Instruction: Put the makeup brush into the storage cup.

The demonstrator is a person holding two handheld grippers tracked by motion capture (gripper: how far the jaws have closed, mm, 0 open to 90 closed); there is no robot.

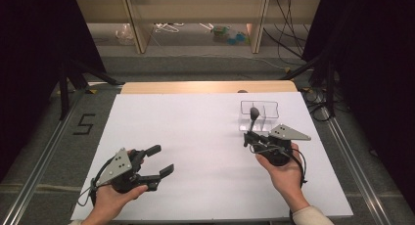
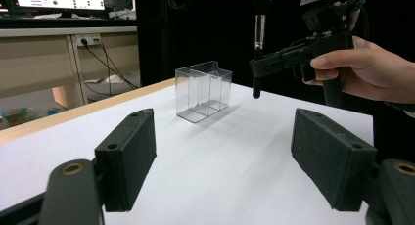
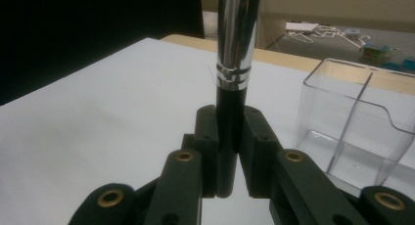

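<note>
My right gripper [image 1: 250, 138] is shut on a makeup brush [image 1: 253, 118] with a black handle and a chrome ferrule [image 3: 237, 34], held upright with its dark bristle head on top. The brush [image 2: 258, 41] hangs above the table, just to the near side of a clear plastic organizer [image 1: 259, 114] with compartments. In the right gripper view the clear organizer [image 3: 355, 122] stands to the right of the brush. My left gripper [image 1: 159, 160] rests open at the near left of the table, nothing between its fingers [image 2: 128, 154].
A white sheet [image 1: 195, 146] covers the table, whose wooden far edge [image 1: 205, 86] shows behind it. Shelving [image 1: 195, 19] with small items and cables stands beyond. Metal floor rails run along both sides.
</note>
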